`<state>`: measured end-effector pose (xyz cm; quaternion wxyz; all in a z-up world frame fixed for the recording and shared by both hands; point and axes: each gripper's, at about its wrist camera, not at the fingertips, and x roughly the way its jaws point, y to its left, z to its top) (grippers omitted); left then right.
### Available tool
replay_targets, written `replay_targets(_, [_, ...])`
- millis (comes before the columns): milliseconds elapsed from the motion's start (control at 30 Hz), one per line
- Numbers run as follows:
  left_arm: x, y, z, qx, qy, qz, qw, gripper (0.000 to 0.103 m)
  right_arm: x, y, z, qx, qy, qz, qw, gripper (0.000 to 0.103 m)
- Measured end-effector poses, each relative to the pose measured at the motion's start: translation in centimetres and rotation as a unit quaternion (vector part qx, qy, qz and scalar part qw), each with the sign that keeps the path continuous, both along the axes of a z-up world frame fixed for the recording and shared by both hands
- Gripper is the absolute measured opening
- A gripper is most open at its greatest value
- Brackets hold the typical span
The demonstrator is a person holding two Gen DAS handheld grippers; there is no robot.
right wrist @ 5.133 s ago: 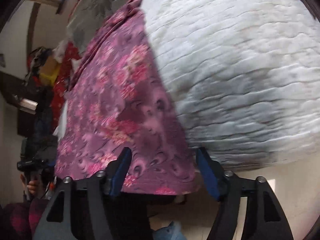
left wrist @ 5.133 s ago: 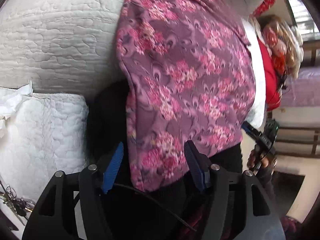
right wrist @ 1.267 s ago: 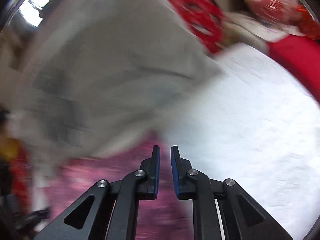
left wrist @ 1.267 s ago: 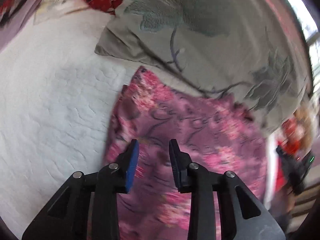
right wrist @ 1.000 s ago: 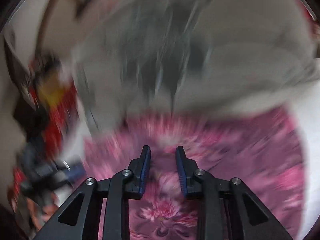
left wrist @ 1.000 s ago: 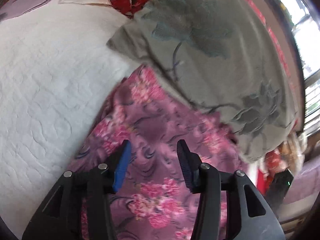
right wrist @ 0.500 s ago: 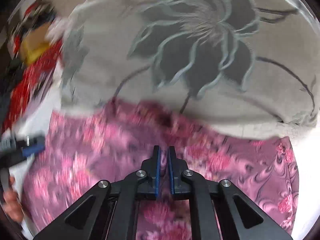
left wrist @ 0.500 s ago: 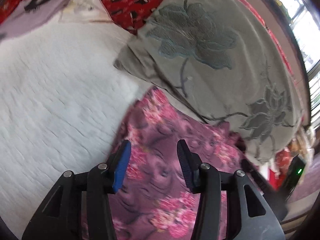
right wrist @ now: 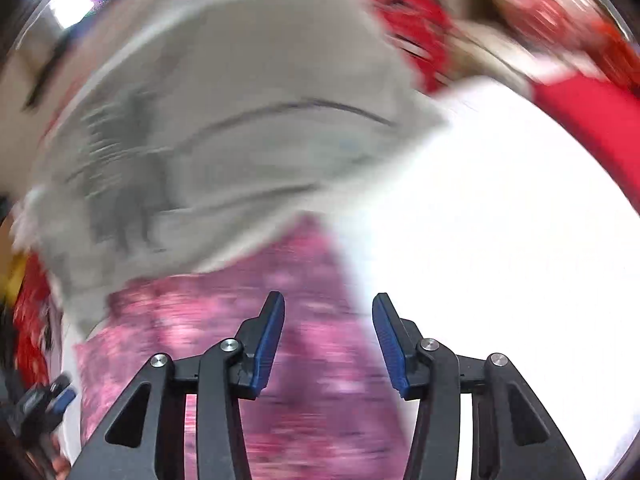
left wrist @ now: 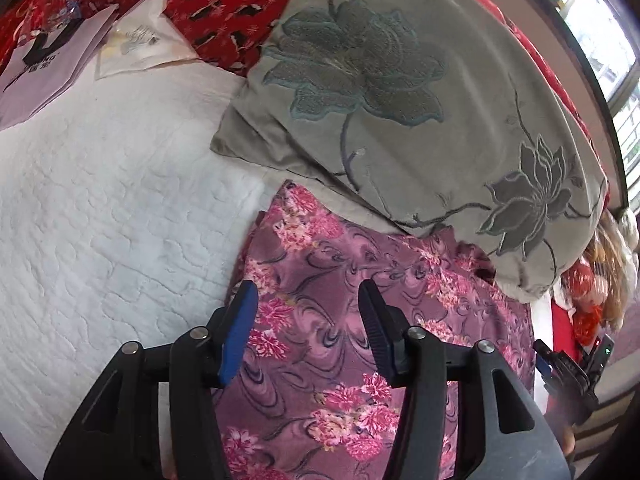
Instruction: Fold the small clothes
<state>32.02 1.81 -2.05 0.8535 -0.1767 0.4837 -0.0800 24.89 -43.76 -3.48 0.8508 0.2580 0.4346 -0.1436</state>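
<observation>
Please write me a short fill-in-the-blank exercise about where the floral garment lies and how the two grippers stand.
1. The purple floral garment lies on the ____ quilted bedspread.
2. Its far edge is tucked under the grey ____ with embroidered flowers.
3. The jaws of the left gripper are ____, holding nothing.
4. The right gripper holds ____.

Missing words: white; pillow; open; nothing

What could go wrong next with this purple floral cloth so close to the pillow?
1. The cloth's far edge is tucked under the grey pillow; pulling may drag the pillow or bunch the fold.
2. Both hand-held grippers, left and right, are open and hold nothing, so a grab may catch only one layer.
3. The right view is blurred, so that side's aim is uncertain.
</observation>
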Motion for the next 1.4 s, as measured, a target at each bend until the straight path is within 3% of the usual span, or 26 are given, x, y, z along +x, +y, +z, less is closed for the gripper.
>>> replay_targets(100, [0.4, -1.2, -0.9, 0.029, 0.015, -0.016, 0.9993, 0.051, 0.5, -0.3, -1.1, 0.027, -0.001, 0.003, 1.0, 0.042])
replay_targets(133, [0.3, -1.5, -1.2, 0.039, 0.018, -0.017, 0.9989, 0.051, 0.8, -0.1, -1.0, 0.036, -0.017, 0.024, 0.999, 0.014])
replay_targets(167, [0.4, -1.8, -1.5, 0.055, 0.023, -0.018, 0.9981, 0.051, 1.2, 0.5, -0.4, 0.033, -0.028, 0.044, 0.998, 0.005])
replay_targets(267, [0.7, -2.6, -2.4, 0.088, 0.028, -0.024, 0.9955, 0.051, 1.0, 0.8, 1.3, -0.005, -0.065, 0.045, 0.997, 0.004])
replay_targets(400, [0.4, -4.3, -2.5, 0.139, 0.014, -0.041, 0.9893, 0.058, 0.8, -1.6, -2.0, 0.028, -0.005, 0.001, 1.0, 0.004])
replay_targets(467, [0.1, -4.9, -2.4, 0.162, 0.012, -0.046, 0.9856, 0.058, -0.5, -2.1, -0.9, 0.039, -0.025, -0.006, 0.999, 0.01])
replay_targets(533, [-0.2, -4.8, -1.8, 0.157, 0.016, -0.046, 0.9864, 0.058, -1.8, -2.1, 0.0, 0.062, -0.035, -0.007, 0.997, 0.013])
replay_targets(600, [-0.6, -4.5, -0.9, 0.139, 0.014, -0.044, 0.9893, 0.058, -3.3, -1.9, 0.9, 0.079, -0.041, 0.006, 0.996, 0.02])
replay_targets(667, [-1.5, -4.4, 0.3, 0.126, 0.003, -0.046, 0.991, 0.058, -5.1, -0.9, 1.2, 0.071, -0.035, 0.022, 0.997, 0.043])
replay_targets(700, [-1.9, -4.4, 0.7, 0.124, -0.001, -0.05, 0.991, 0.058, -5.3, -0.1, 1.0, 0.067, -0.029, 0.027, 0.997, 0.044])
replay_targets(767, [-3.3, -4.8, 1.5, 0.124, -0.007, -0.066, 0.9901, 0.058, -6.5, 1.2, 0.0, 0.059, -0.007, 0.045, 0.997, 0.044])
replay_targets(800, [-3.8, -4.9, 1.8, 0.123, -0.009, -0.074, 0.9896, 0.058, -6.8, 1.4, -0.4, 0.054, 0.003, 0.055, 0.997, 0.03])
replay_targets(833, [-4.4, -5.0, 2.0, 0.121, -0.013, -0.083, 0.989, 0.058, -7.5, 1.9, -0.2, 0.045, -0.008, 0.07, 0.996, 0.009])
replay_targets(900, [-5.2, -5.0, 1.5, 0.126, -0.004, -0.092, 0.9877, 0.062, -8.1, 2.7, 0.2, 0.037, -0.038, 0.071, 0.996, 0.008])
replay_targets(933, [-5.1, -5.1, 0.3, 0.137, 0.023, -0.094, 0.9858, 0.062, -8.3, 2.4, 0.1, 0.044, -0.04, 0.064, 0.996, 0.008])
replay_targets(1033, [-4.8, -3.8, -1.6, 0.129, 0.062, -0.098, 0.9848, 0.062, -8.1, 2.3, -1.4, 0.059, -0.006, 0.049, 0.997, 0.01])
replay_targets(1133, [-6.6, -2.3, 0.0, 0.105, 0.062, -0.099, 0.9876, 0.062, -10.0, 2.0, -0.2, 0.09, -0.038, 0.029, 0.995, 0.024])
replay_targets(1167, [-7.2, -2.0, 0.4, 0.099, 0.061, -0.103, 0.9879, 0.062, -11.0, 1.9, 0.1, 0.103, -0.043, 0.03, 0.993, 0.037])
replay_targets(1233, [-8.5, -1.8, 0.9, 0.099, 0.057, -0.114, 0.9869, 0.062, -12.7, 2.2, 0.0, 0.091, -0.034, 0.033, 0.995, 0.05])
replay_targets(1267, [-9.0, -1.8, 0.9, 0.102, 0.059, -0.116, 0.9863, 0.063, -13.3, 2.3, -0.2, 0.082, -0.026, 0.037, 0.996, 0.051])
replay_targets(1300, [-9.4, -1.9, 0.5, 0.102, 0.065, -0.119, 0.9855, 0.064, -14.0, 2.5, -0.9, 0.079, -0.01, 0.047, 0.996, 0.05])
replay_targets(1333, [-9.9, -2.0, 0.0, 0.101, 0.076, -0.123, 0.9843, 0.064, -14.6, 2.6, -1.2, 0.079, -0.002, 0.058, 0.995, 0.041])
replay_targets(1367, [-10.4, -2.1, -0.7, 0.101, 0.088, -0.124, 0.9833, 0.064, -14.9, 2.9, -1.0, 0.068, -0.009, 0.067, 0.995, 0.015])
replay_targets(1400, [-10.7, -2.1, -1.4, 0.101, 0.101, -0.124, 0.982, 0.064, -15.5, 3.0, -0.5, 0.059, -0.025, 0.074, 0.995, 0.01])
